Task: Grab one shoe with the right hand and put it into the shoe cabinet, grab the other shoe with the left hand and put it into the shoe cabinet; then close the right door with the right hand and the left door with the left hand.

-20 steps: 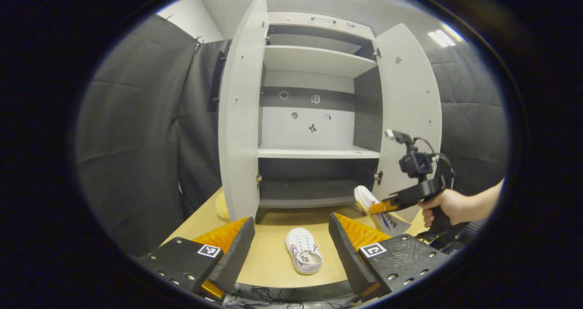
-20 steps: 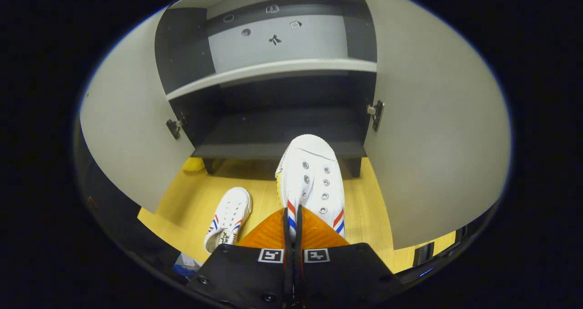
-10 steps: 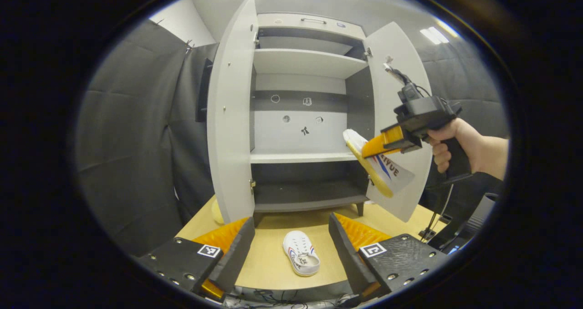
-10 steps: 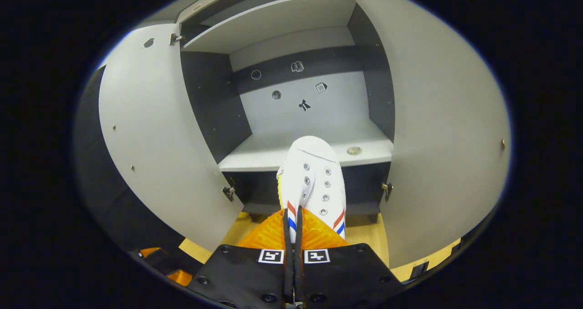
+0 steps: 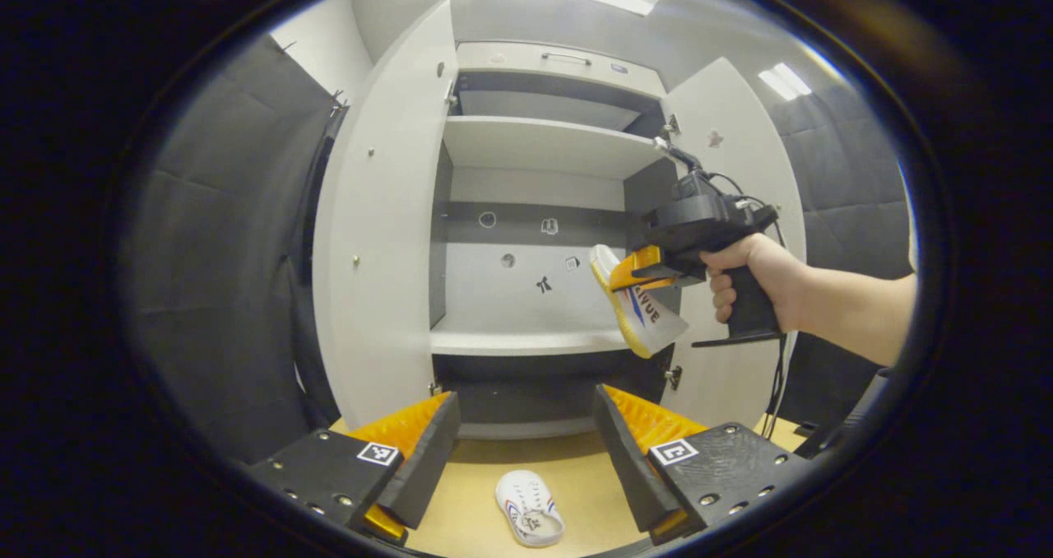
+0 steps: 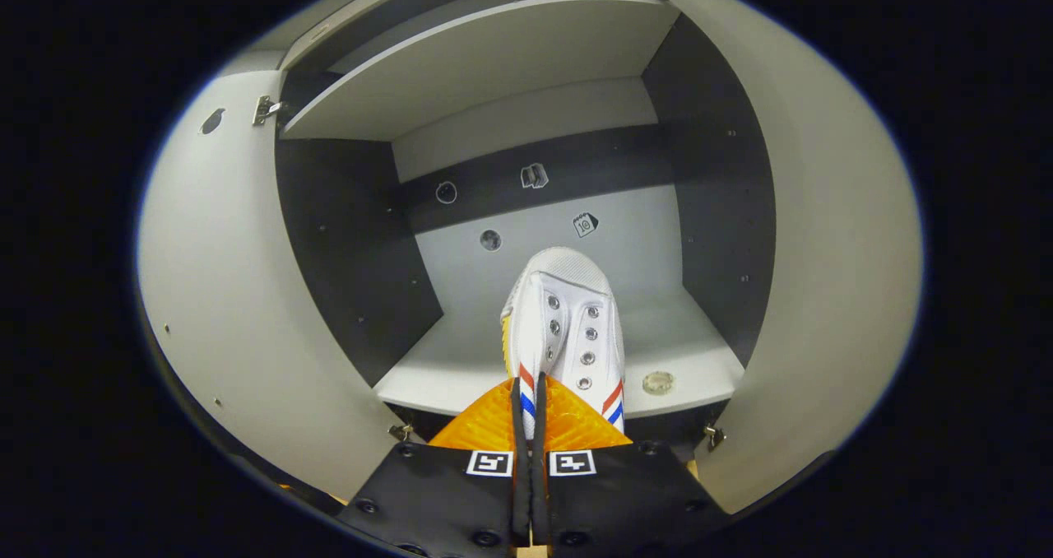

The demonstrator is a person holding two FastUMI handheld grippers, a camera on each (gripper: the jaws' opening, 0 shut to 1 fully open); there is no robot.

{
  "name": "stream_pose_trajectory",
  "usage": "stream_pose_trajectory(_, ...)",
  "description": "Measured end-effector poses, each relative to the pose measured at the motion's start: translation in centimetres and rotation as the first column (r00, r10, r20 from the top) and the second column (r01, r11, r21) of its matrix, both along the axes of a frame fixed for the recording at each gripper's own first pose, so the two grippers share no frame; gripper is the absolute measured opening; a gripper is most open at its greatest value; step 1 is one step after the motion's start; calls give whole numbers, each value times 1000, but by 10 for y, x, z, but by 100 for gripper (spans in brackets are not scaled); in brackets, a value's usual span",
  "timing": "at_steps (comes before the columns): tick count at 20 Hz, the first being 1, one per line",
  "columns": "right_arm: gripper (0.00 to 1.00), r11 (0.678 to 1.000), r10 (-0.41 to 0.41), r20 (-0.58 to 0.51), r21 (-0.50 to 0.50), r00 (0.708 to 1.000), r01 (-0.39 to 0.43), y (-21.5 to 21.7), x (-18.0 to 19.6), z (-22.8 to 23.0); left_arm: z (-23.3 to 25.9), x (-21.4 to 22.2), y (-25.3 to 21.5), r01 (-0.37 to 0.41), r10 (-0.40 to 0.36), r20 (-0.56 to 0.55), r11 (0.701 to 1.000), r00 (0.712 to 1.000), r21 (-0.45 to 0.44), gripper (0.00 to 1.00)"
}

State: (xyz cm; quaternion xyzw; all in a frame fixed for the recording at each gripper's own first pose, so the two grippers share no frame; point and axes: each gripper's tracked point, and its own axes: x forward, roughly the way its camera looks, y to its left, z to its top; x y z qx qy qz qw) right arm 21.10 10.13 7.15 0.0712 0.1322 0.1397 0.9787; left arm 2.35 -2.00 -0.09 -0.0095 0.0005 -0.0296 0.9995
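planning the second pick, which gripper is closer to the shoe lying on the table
Left. The left gripper hangs open just above the shoe on the table; the right gripper is up at the cabinet's middle shelf, shut on the other shoe.

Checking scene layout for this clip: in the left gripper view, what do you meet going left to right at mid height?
Left door → cabinet back panel → held shoe → right gripper → hand on its handle.

White shoe (image 6: 563,327) aloft — cabinet (image 6: 526,130) open.
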Motion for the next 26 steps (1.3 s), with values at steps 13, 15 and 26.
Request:
stream_pose_trajectory(13,2,992,-121,61,-30,991,123,-22,136,11,17,30,-5,25,-26,-31,998,999,-49,93)
stream_pose_trajectory(15,2,993,-111,50,-39,993,113,-18,147,3,15,30,-9,15,-15,-31,1000,999,-12,94)
stream_pose_trajectory(26,6,992,-115,-70,-61,991,110,-22,180,-42,-2,15,17,-161,164,-106,986,981,35,93)
